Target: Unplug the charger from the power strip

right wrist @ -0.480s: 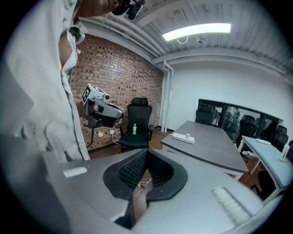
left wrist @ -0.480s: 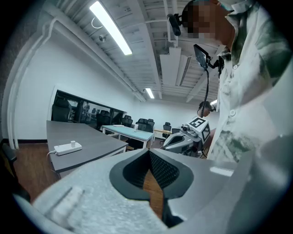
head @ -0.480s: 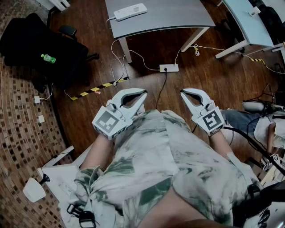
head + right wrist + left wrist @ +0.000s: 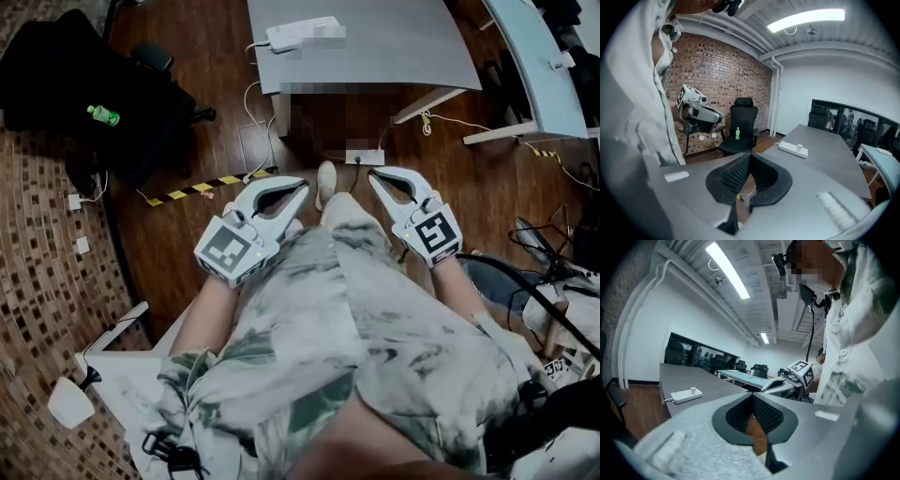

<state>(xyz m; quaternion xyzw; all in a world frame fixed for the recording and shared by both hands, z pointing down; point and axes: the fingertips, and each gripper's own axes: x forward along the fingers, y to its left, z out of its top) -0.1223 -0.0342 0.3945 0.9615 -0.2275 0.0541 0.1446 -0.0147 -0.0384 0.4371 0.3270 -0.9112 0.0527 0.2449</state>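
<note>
Dark wooden planks make up the floor (image 4: 450, 187) of an office, meeting a patch of small brick-pattern tiling (image 4: 47, 262) at the left of the head view. At the top of that view stands a smooth, matte grey surface (image 4: 394, 47). On it lies the white, bar-shaped power strip (image 4: 295, 36), with its cable dropping over the near edge and a mosaic patch over one end.

A black office chair (image 4: 84, 94) carries a green bottle (image 4: 103, 115) on its seat. A length of yellow-and-black tape (image 4: 202, 187) lies on the floor, and a second white strip (image 4: 364, 157) sits on the planks below the surface.

The left gripper (image 4: 302, 187) and the right gripper (image 4: 374, 176) are held side by side over the person's pale patterned shirt (image 4: 337, 319), well apart from the power strip. Both have grey shells and black ribbed pads. Each gripper view shows its jaws closed tip to tip, with nothing between them.

Only the gripper views make out the charger (image 4: 693, 390). It is a small white block standing upright in the power strip, plugged in near one end. They also show what the head view does not: white walls, long ceiling light tubes, a dark glazed partition (image 4: 693, 355), and, in the right gripper view, a red brick wall (image 4: 717, 75) behind the chair. The left gripper view adds a pale blue table (image 4: 740, 376) with black chairs beyond it.
</note>
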